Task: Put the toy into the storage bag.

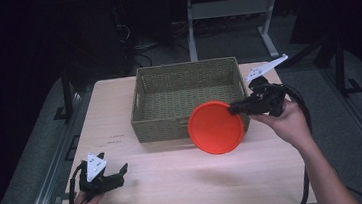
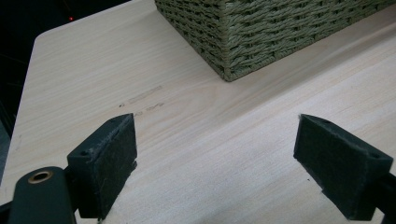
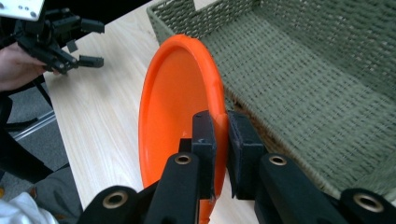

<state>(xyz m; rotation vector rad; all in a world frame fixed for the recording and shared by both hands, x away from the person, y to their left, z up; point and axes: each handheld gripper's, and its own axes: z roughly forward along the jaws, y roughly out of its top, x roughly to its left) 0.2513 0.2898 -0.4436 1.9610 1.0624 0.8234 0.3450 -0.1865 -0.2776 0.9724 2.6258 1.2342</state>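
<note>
Hidden behind the orange plate (image 1: 215, 128): part of the wicker basket (image 1: 186, 71) front wall; plate's lower rim cut off behind the right gripper (image 3: 220, 140) jaws in the right gripper view.

Right claw (image 3: 220, 140) clamped; left claw (image 2: 215, 163) spread wide.

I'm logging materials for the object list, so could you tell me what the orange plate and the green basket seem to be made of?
The orange plate, clamped at its rim by the right gripper, looks like smooth moulded plastic: uniform colour, soft sheen. The basket appears to be woven fibre or paper cord, matt olive green, with its braided strands plainly visible.
</note>
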